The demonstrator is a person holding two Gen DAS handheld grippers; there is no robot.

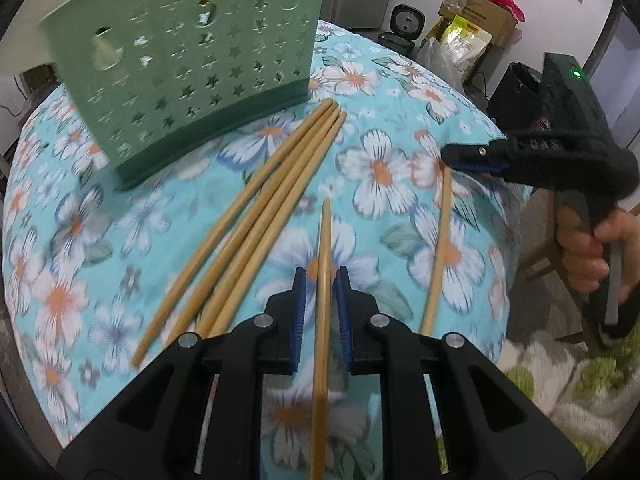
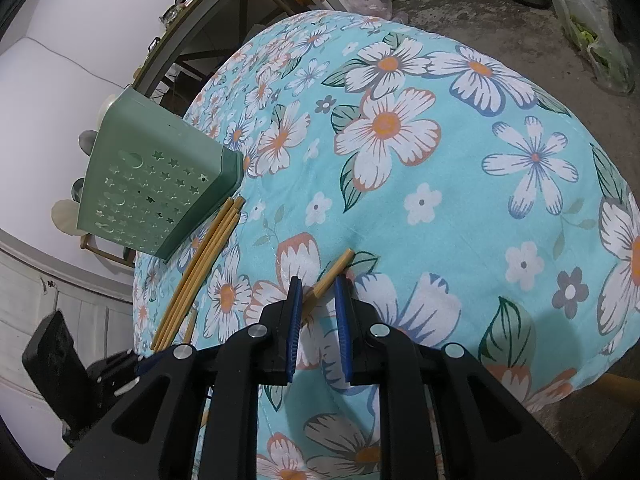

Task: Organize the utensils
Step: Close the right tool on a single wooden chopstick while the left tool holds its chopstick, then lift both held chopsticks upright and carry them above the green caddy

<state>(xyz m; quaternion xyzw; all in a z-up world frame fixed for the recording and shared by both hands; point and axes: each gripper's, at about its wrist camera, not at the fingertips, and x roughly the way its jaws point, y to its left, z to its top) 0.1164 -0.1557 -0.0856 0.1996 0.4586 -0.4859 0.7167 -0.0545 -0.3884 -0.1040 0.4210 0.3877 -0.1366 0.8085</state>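
While a few spoons already show behind the perforated wall of the green utensil holder, which stands at the far side of the floral tablecloth, every chopstick in view lies on the cloth, so the task looks, as a judgement, only partly done. A bundle of four chopsticks lies fanned just in front of the holder, their far tips near its base. The left gripper straddles a single chopstick, its blue pads slightly apart on either side; whether they touch the wood cannot be told. The right gripper is low over the far end of another chopstick, which runs slantwise between its pads; the jaws are spread with a clear gap, gripping nothing. All six sticks remain to be lifted and dropped into the holder
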